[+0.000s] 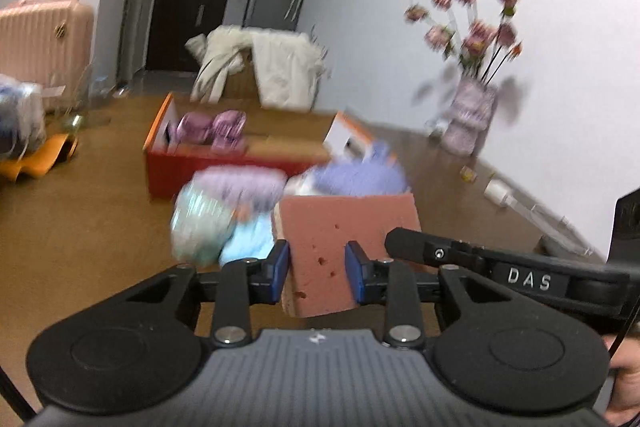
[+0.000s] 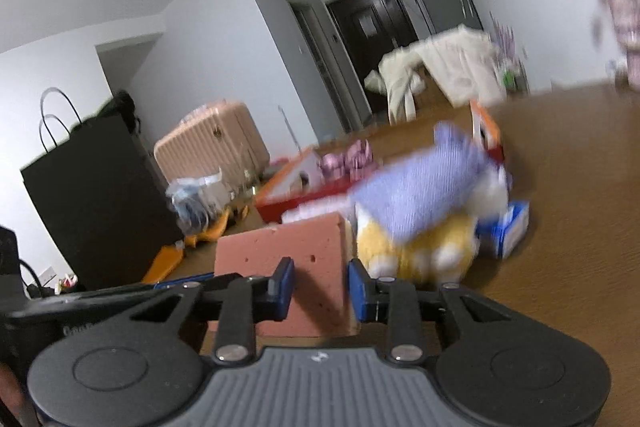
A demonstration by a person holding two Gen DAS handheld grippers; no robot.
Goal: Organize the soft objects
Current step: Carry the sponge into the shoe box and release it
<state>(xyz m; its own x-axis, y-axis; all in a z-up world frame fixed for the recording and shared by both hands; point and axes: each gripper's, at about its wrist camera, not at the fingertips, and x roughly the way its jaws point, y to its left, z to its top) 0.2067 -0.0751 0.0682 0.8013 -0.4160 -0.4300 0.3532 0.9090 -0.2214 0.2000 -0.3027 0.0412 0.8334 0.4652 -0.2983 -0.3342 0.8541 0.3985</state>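
Both pairs of jaws are clamped on the same pink sponge block [image 1: 344, 239]: the left gripper [image 1: 318, 273] pinches one end between its blue pads, and the right gripper [image 2: 320, 287] pinches the other end the same way; the last closing readings differ too little to call the jaws moving. The sponge is a thick rectangular slab, matte and porous, pitted with small dark holes, with a paler cream layer along one edge; we hold it off the brown wooden surface [image 1: 80, 227], tilted.

From left to right in the left wrist view we see a ribbed pink suitcase [image 1: 44, 39] with a hard shell; a crinkly pale-blue and lilac soft bundle [image 1: 224, 211] lying near the sponge, too blurred to name; an open red box [image 1: 224, 163] with orange-edged flaps, holding shiny mauve pieces [image 1: 212, 127]; a cream quilted cloth [image 1: 276, 67] draped behind it; a fluffy lilac plush [image 1: 360, 175] just beyond the sponge; and a patterned vase of pink flowers [image 1: 468, 119] by the wall.

In the right wrist view a black paper bag [image 2: 96, 195] with loop handles stands at the left, and the lilac plush sits on a fuzzy yellow and white toy [image 2: 420, 247], beside a small blue and white carton [image 2: 508, 231].
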